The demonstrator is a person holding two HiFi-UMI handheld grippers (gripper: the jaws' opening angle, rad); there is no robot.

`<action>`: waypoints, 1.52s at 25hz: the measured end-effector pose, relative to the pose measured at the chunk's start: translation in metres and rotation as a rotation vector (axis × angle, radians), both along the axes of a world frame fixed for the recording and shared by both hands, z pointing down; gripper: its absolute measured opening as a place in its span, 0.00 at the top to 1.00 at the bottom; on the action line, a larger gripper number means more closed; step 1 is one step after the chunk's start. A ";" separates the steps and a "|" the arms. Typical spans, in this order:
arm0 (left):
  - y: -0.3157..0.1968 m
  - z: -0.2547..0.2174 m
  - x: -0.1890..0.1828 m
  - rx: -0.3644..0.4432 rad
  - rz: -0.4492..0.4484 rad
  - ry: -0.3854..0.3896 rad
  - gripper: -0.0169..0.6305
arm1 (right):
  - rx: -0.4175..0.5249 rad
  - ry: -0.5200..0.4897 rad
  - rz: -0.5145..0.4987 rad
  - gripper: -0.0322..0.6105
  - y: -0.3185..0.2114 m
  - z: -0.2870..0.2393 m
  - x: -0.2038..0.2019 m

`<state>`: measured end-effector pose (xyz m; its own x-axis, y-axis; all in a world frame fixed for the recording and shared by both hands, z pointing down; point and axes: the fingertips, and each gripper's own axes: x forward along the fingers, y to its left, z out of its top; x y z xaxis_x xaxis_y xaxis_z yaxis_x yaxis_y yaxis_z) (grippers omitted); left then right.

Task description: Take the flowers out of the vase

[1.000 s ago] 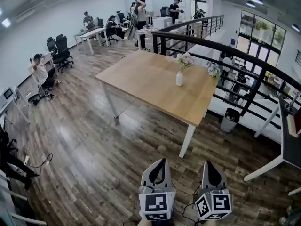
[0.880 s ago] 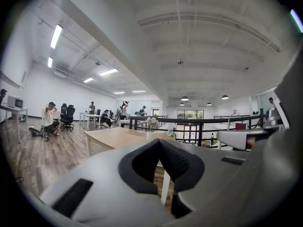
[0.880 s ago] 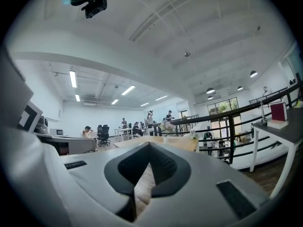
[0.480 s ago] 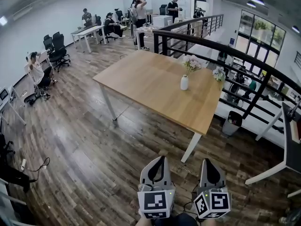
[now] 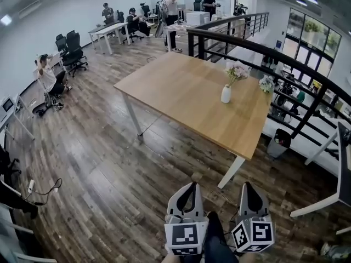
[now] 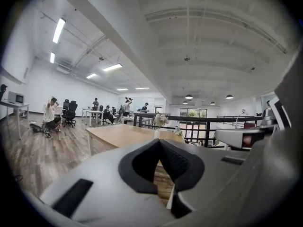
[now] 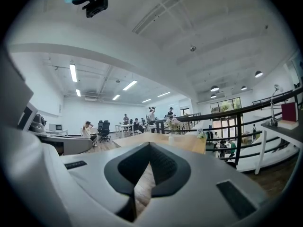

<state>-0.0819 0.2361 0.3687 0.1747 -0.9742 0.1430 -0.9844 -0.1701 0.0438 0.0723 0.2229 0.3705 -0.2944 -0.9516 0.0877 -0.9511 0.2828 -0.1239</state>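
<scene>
A white vase (image 5: 226, 94) with pale pink flowers (image 5: 237, 70) stands upright near the far right edge of a wooden table (image 5: 181, 92). The flowers (image 6: 161, 119) show small and far off in the left gripper view, and the flowers (image 7: 174, 124) also appear beyond the jaws in the right gripper view. My left gripper (image 5: 191, 186) and right gripper (image 5: 245, 186) hang side by side at the bottom of the head view, well short of the table. Both are shut with nothing between the jaws.
A black railing (image 5: 285, 59) runs behind the table, with a second small flower bunch (image 5: 267, 83) near it. Several people sit or stand at desks (image 5: 109, 30) far back. A seated person (image 5: 48, 80) is at the left. Office chairs (image 5: 71, 51) stand nearby.
The view has shifted toward the table; the table and vase sit slightly lower and to the right. Both grippers stay shut and side by side.
</scene>
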 end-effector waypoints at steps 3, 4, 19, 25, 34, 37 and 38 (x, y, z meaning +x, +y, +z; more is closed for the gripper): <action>-0.013 0.002 -0.008 -0.020 -0.020 0.004 0.93 | -0.005 -0.002 -0.008 0.92 -0.018 0.002 -0.005; -0.018 0.002 -0.011 -0.017 -0.027 0.001 0.93 | -0.008 -0.001 -0.013 0.92 -0.024 0.003 -0.007; -0.119 0.004 -0.003 -0.011 -0.078 -0.016 0.93 | -0.019 -0.014 -0.076 0.92 -0.134 0.007 -0.007; -0.166 0.002 0.001 -0.021 -0.097 -0.016 0.93 | -0.021 -0.012 -0.100 0.92 -0.185 0.002 -0.004; -0.240 -0.007 0.009 -0.012 -0.117 -0.020 0.93 | -0.010 -0.013 -0.123 0.92 -0.261 -0.007 0.002; -0.260 -0.008 0.014 -0.008 -0.122 -0.020 0.93 | -0.007 -0.011 -0.128 0.92 -0.280 -0.009 0.006; -0.265 -0.008 0.015 -0.006 -0.122 -0.020 0.93 | -0.006 -0.014 -0.129 0.92 -0.285 -0.007 0.007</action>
